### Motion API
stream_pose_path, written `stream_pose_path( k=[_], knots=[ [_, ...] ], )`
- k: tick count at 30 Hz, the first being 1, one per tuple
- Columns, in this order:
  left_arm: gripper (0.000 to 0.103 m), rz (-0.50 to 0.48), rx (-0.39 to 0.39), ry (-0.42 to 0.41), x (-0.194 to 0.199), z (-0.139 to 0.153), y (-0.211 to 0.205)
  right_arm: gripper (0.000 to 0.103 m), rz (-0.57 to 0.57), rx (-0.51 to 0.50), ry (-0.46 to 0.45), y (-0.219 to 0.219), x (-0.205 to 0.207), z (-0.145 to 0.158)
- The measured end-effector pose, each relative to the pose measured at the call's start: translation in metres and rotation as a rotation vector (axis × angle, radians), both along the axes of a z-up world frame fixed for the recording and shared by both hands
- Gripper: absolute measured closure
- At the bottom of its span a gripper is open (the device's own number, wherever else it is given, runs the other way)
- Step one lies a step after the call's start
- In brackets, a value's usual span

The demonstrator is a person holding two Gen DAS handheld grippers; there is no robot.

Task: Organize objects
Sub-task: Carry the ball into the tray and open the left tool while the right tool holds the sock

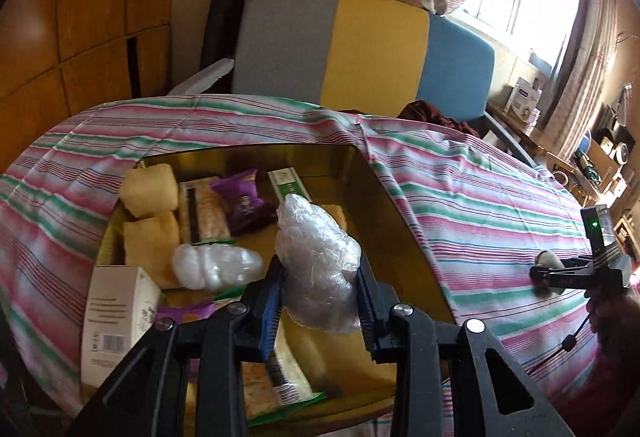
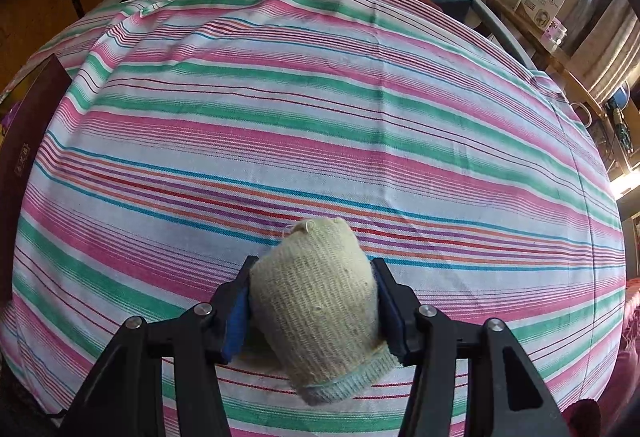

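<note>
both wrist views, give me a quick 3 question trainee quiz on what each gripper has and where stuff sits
1. True or false: the left gripper is shut on a plastic bundle.
2. What does the right gripper hold? A) knitted glove B) purple packet C) white box
3. Fill in: the purple packet lies inside the gold ____.

Key: 1 true; 2 A; 3 box
</note>
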State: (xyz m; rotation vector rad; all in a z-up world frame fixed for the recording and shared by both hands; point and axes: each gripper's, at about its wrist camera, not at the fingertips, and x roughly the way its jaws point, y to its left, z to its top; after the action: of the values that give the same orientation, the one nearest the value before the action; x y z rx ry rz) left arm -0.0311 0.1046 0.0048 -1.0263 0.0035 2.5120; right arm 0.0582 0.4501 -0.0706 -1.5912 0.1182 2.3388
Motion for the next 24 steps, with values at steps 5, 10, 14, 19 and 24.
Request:
stream_pose_path(
  k=[5, 10, 14, 19, 24],
  knots=[
    [0.069, 0.040, -0.041, 0.032, 0.005, 0.003, -0.019, 0.048, 0.001, 0.004, -0.002, -0.003, 0.001, 0.000],
    [0.069, 0.062, -0.069, 0.053, 0.002, 0.006, -0.024, 0.048, 0.000, 0.007, -0.003, -0.001, 0.001, 0.000],
    [0.069, 0.057, -0.083, 0.051, -0.005, 0.006, -0.021, 0.048, 0.005, 0.025, -0.006, -0.005, 0.001, 0.000],
    [0.069, 0.048, -0.087, 0.020, -0.015, 0.002, -0.017, 0.048, 0.006, 0.027, -0.006, -0.006, 0.003, 0.001],
    [0.069, 0.045, -0.071, -0.016, -0.028, -0.003, -0.014, 0.048, 0.006, 0.029, -0.006, -0.006, 0.003, 0.001]
  ],
)
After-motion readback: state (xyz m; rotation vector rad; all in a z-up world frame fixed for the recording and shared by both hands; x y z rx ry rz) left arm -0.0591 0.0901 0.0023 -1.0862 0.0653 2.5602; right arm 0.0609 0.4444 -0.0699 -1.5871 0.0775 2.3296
